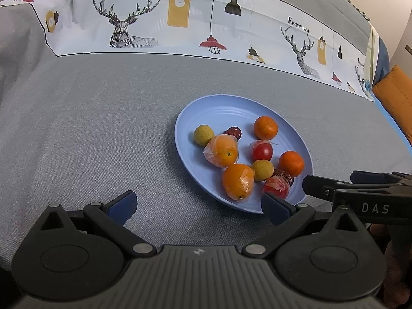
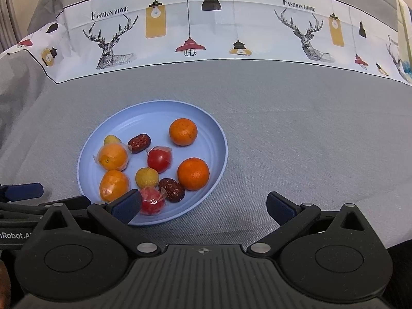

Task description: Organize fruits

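I hold both tools just short of the blue plate, which sits on the grey tabletop with all the fruit already on it. My left tool has its fingers spread apart with nothing between them, and my right tool is likewise spread and empty, its left finger over the near rim. On the plate lie two bare mandarins, two plastic-wrapped oranges, two wrapped tomatoes, two yellow-green round fruits and two wrinkled red dates. I judge all of these light and small. The wrapped ones will likely be slippery, so I would close across the widest middle, not on loose film. The tomatoes look soft and want a gentle squeeze; the dates seem firm, best gripped across their short side.
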`<act>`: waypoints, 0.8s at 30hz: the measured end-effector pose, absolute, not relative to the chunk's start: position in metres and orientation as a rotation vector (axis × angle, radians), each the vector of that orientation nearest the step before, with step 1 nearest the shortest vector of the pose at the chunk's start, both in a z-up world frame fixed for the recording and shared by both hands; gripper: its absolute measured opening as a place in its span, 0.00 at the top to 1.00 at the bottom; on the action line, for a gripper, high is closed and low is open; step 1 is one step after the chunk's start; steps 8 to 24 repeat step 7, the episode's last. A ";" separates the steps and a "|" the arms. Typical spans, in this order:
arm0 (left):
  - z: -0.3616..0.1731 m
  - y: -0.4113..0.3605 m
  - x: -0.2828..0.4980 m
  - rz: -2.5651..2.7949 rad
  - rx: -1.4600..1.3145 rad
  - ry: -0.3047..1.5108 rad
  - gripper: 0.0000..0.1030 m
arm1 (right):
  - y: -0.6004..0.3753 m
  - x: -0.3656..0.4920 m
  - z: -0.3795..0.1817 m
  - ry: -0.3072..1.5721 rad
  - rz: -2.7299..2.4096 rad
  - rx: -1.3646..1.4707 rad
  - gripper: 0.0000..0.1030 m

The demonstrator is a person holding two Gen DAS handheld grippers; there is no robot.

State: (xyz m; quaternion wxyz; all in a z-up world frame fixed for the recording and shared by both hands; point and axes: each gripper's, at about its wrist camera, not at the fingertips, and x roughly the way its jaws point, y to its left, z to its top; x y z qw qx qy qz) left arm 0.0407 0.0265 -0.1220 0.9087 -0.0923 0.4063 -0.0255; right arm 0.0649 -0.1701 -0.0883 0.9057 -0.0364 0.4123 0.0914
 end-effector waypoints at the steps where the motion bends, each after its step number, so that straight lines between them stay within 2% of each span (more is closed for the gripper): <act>1: -0.122 0.027 0.041 -0.054 -0.190 0.835 0.01 | -0.170 0.065 -0.088 0.852 0.189 -0.074 0.01; 4: -0.114 0.028 0.035 -0.045 -0.172 0.790 0.01 | -0.172 0.065 -0.084 0.840 0.189 -0.055 0.01; 7: -0.090 0.035 0.026 -0.038 -0.138 0.731 0.01 | -0.184 0.061 -0.063 0.739 0.178 0.018 0.01; 24: -0.090 0.035 0.026 -0.038 -0.138 0.731 0.01 | -0.184 0.061 -0.063 0.739 0.178 0.018 0.01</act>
